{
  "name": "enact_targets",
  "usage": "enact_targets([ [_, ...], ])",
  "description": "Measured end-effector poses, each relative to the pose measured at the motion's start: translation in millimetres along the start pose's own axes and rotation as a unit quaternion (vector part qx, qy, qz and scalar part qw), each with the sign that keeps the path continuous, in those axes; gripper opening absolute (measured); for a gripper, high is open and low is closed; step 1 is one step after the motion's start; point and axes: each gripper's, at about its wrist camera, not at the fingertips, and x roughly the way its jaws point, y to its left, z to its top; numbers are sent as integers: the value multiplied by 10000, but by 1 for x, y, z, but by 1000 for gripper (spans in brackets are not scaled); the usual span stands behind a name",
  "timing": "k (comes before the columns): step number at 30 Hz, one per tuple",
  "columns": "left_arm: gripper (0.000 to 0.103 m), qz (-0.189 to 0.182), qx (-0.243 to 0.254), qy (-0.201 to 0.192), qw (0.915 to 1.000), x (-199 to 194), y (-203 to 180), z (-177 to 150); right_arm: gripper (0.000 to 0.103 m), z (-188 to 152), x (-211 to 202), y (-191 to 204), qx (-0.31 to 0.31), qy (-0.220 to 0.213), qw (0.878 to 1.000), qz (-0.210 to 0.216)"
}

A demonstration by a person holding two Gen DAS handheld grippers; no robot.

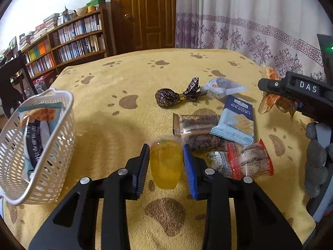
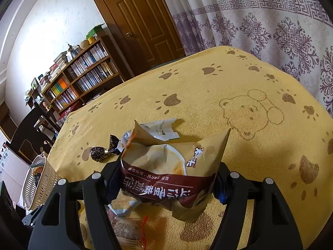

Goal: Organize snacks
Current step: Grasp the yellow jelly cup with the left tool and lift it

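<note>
Left wrist view: counter under a yellow paw-print cloth (image 1: 129,79), bookshelf (image 1: 68,39), door and curtain behind. Left gripper (image 1: 166,164) clenches a yellow jelly cup (image 1: 165,162), long axis along the fingers, lid end facing away, near the white basket (image 1: 52,160). Right gripper (image 2: 166,179) grasps a tan snack bag (image 2: 172,166) above the cloth, long axis crosswise.

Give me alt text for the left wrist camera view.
The left gripper straddles a yellow jelly cup on a yellow paw-print tablecloth. A white basket with some snacks stands to its left; loose wrapped snacks lie to its right, where the right gripper holds a packet.
</note>
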Motion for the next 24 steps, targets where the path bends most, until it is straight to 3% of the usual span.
enact_targets([
  [1, 15, 20, -30, -18, 10000, -3, 2, 1, 69, 0, 0, 0, 9, -7, 10000, 0],
  [9, 16, 61, -245, -262, 9993, -25, 15, 8, 69, 1, -1, -3, 44, -13, 10000, 2],
  [11, 22, 19, -289, -189, 9994, -23, 19, 7, 69, 1, -1, -3, 47, -12, 10000, 4],
  [13, 47, 16, -354, -104, 9993, -20, 21, 5, 69, 0, -1, -4, 54, -10, 10000, 0],
  [15, 65, 5, -392, -12, 9992, -16, 21, 2, 69, 0, 0, -4, 73, -4, 10000, 1],
  [16, 68, -59, -423, 50, 9991, -13, 20, 1, 69, 0, 0, -5, 80, -3, 10000, 2],
  [24, 66, -160, -200, 417, 9988, 17, 5, -6, 69, -1, 1, -5, 95, -3, 10000, -2],
])
